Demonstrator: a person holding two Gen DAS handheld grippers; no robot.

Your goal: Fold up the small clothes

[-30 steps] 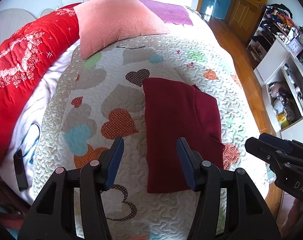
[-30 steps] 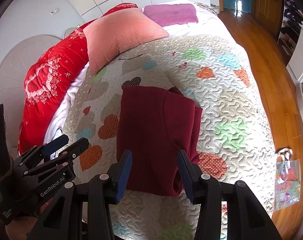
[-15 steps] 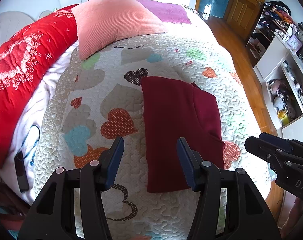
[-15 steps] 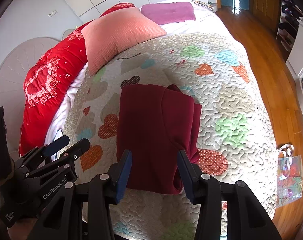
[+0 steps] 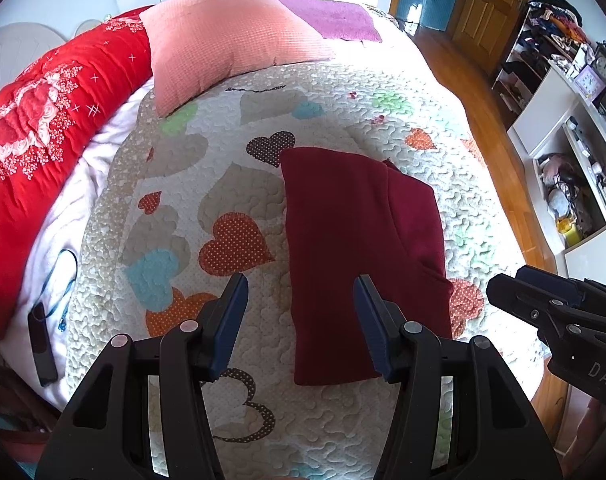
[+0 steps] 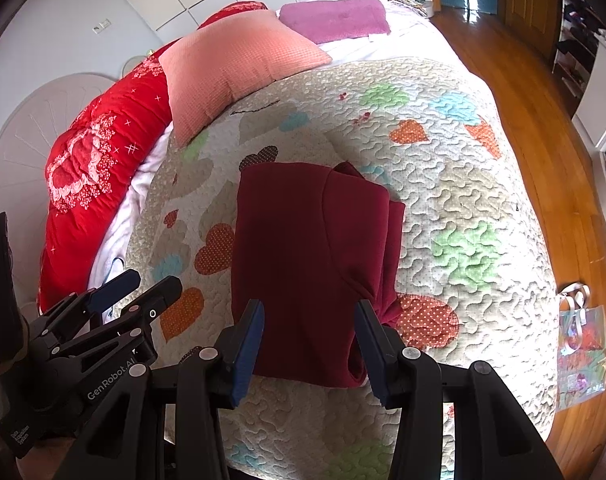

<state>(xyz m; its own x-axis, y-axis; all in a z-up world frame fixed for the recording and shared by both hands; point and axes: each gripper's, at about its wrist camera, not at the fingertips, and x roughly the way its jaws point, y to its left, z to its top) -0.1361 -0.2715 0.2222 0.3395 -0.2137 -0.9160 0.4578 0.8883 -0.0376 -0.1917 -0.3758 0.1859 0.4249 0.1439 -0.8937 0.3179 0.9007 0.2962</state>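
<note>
Both wrist cameras look down from above the foot of the bed (image 5: 343, 92) (image 6: 443, 184) toward its pillows, left camera beside right, sharing the folded maroon garment (image 5: 355, 240) (image 6: 303, 248) on it.

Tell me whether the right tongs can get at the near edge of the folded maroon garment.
Probably yes. The right tongs hang open just above the maroon garment's near edge on the heart quilt, with nothing lying between; the left tongs sit off to the side.

Bare quilt (image 5: 343, 104) surrounds garment (image 5: 355, 248).
</note>
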